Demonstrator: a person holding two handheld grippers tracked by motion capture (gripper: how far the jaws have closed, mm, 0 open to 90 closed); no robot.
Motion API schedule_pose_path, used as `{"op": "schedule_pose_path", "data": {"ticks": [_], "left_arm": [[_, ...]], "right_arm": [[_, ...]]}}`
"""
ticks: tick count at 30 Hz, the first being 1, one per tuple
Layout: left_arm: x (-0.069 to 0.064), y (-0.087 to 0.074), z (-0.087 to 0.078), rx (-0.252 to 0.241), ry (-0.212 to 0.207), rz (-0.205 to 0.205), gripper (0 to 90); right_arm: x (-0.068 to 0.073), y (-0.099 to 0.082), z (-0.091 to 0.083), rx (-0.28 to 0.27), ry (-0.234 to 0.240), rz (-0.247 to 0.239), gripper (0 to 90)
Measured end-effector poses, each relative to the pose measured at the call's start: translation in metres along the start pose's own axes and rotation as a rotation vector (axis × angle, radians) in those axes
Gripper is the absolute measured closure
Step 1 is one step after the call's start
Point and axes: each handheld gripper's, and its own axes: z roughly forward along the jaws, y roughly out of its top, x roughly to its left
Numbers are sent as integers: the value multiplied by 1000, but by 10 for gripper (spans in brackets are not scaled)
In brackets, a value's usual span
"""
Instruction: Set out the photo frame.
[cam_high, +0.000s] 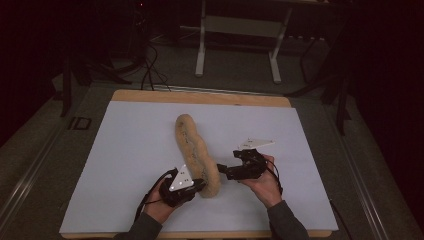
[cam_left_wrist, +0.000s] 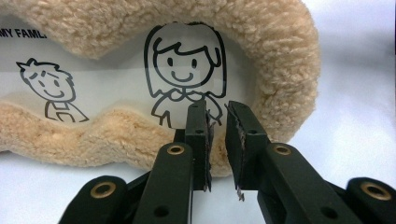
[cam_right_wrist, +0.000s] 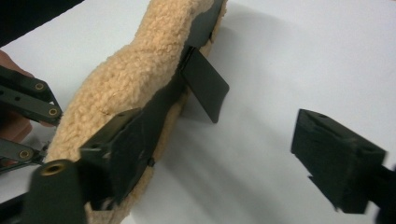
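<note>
A long tan plush picture frame (cam_high: 196, 152) stands on its edge on the white table (cam_high: 125, 165), running from the middle toward me. Its face (cam_left_wrist: 187, 70) carries cartoon figures, and a black prop leg (cam_right_wrist: 205, 86) sticks out from its black back. My left gripper (cam_high: 197, 186) is at the frame's near end. Its jaws (cam_left_wrist: 217, 121) are almost together against the lower fleece rim, and I cannot tell whether they pinch it. My right gripper (cam_high: 225, 171) is open wide behind the frame (cam_right_wrist: 140, 70), one jaw beside the black back and the other over bare table.
The white sheet lies on a wooden board (cam_high: 200, 96). Beyond the board stand white table legs (cam_high: 201, 55) and cables (cam_high: 150, 70) on a dark floor. My left gripper's black links (cam_right_wrist: 28, 100) show past the frame's fleece in the right gripper view.
</note>
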Motion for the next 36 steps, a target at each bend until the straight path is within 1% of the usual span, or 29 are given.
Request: {"op": "schedule_pose_path", "data": {"ticks": [5, 6, 8, 9, 10, 13, 18, 20, 25, 36], "left_arm": [[0, 0, 0, 1, 2, 1, 795], [0, 0, 0, 2, 2, 1, 795], [0, 0, 0, 2, 2, 0, 795], [0, 0, 0, 3, 1, 0, 795], [0, 0, 0, 2, 1, 0, 795], [0, 0, 0, 4, 0, 0, 793], [1, -1, 0, 3, 1, -3, 778], [2, -1, -1, 1, -1, -9, 773], [3, -1, -1, 4, 1, -12, 753], [9, -3, -2, 14, 16, -34, 705]], "right_arm": [[0, 0, -1, -12, 2, 8, 115], [0, 1, -2, -14, 6, 10, 115], [0, 1, -4, -20, -4, 17, 115], [0, 2, -4, -22, -1, 20, 114], [0, 2, -5, -24, 7, 18, 112], [2, 3, -6, -26, 6, 14, 114], [5, 3, -8, -27, 16, 19, 153], [6, 4, -8, -32, 20, 19, 185], [10, 5, -9, -35, 36, 34, 233], [17, 6, -9, -47, 61, 41, 239]]}}
